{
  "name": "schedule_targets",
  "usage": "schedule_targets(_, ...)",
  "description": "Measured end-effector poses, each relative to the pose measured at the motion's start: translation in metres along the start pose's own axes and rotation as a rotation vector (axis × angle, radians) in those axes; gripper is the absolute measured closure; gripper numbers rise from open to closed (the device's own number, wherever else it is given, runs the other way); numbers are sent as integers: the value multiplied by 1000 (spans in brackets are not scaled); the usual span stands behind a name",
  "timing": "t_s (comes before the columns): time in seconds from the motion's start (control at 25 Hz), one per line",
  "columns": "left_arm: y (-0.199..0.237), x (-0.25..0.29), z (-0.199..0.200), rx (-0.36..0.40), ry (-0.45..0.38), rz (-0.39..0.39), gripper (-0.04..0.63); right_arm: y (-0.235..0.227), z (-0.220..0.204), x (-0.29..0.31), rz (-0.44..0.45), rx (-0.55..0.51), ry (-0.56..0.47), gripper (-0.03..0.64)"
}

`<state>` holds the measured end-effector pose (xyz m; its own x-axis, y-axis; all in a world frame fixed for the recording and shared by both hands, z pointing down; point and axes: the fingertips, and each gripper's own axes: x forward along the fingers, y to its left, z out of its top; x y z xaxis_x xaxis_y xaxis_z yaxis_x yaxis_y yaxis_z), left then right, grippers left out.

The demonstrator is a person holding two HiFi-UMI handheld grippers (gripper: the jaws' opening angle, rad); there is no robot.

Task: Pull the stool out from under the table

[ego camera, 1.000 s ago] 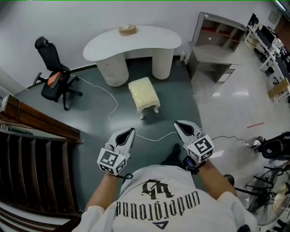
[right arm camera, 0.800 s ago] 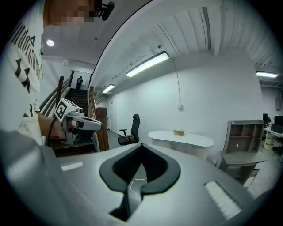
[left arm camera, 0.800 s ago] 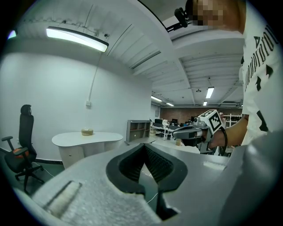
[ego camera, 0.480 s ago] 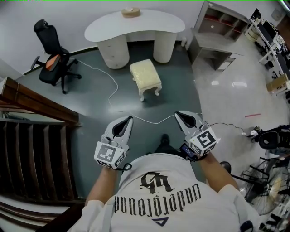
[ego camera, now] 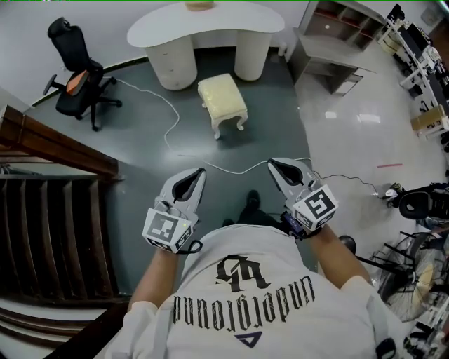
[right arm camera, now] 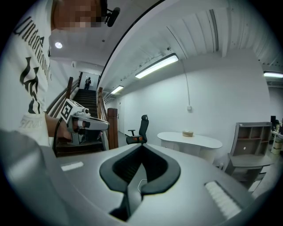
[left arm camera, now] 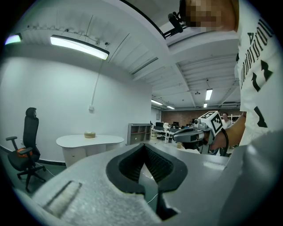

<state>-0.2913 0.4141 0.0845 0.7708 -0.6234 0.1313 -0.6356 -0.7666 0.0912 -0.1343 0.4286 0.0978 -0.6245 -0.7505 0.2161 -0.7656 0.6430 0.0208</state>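
Head view is showing left gripper [ego camera: 198,174] and right gripper [ego camera: 274,165] with jaws together, gripping nothing. Stool [ego camera: 222,102] is standing at twelve o'clock, just before the table [ego camera: 207,22]. Shelf unit [ego camera: 335,43] contents are unreadable.

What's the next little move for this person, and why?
Probably step closer to the stool. The left claw and right claw are shut, empty and well short of it; it stands in front of the table, beyond a cable on the floor.

Cream cushioned stool [ego camera: 222,100], upright, just before white curved table [ego camera: 231,19]
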Motion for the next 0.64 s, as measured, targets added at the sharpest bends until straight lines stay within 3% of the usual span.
schedule_targets(0.64,-39,-11,-6,11,-7,-46,588,20,-6,-31,-11,-12,-10,617)
